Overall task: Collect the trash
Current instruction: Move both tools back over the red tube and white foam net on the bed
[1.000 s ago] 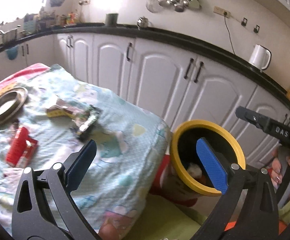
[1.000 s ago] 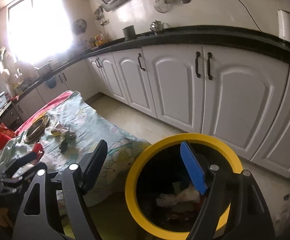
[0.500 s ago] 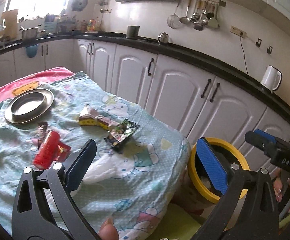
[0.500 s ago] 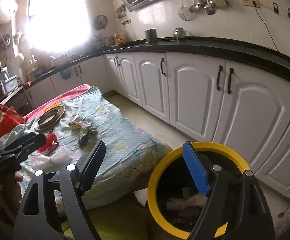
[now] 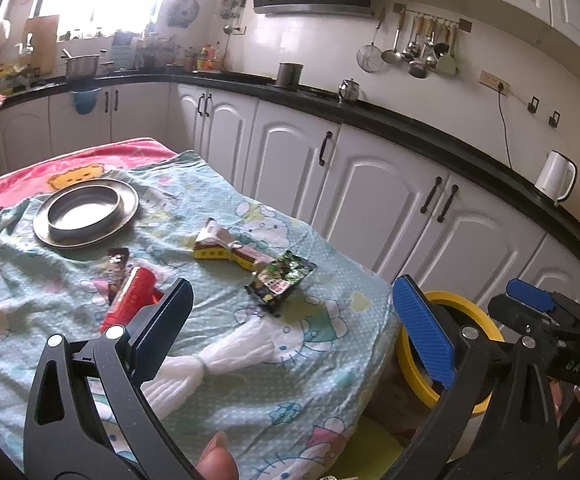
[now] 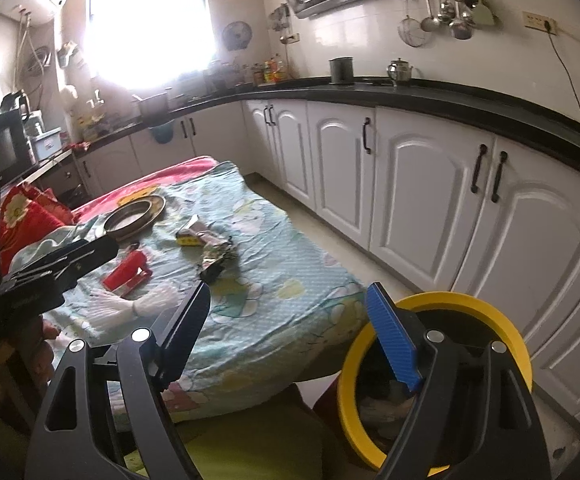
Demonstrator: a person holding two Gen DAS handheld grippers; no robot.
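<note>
both left gripper (image 5: 290,328) and right gripper (image 6: 290,328) spread, empty; crinkled foil wrapper (image 5: 281,276) on cloth; round yellow-rimmed bin (image 6: 450,300).

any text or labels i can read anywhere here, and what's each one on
"DAS": white letters on the black body of the right gripper, partly cut off.
Pink blanket: red letters above the bear, too blurred to read.
Yellow carton, dark wrapper, red packet: print too small to read.
</note>
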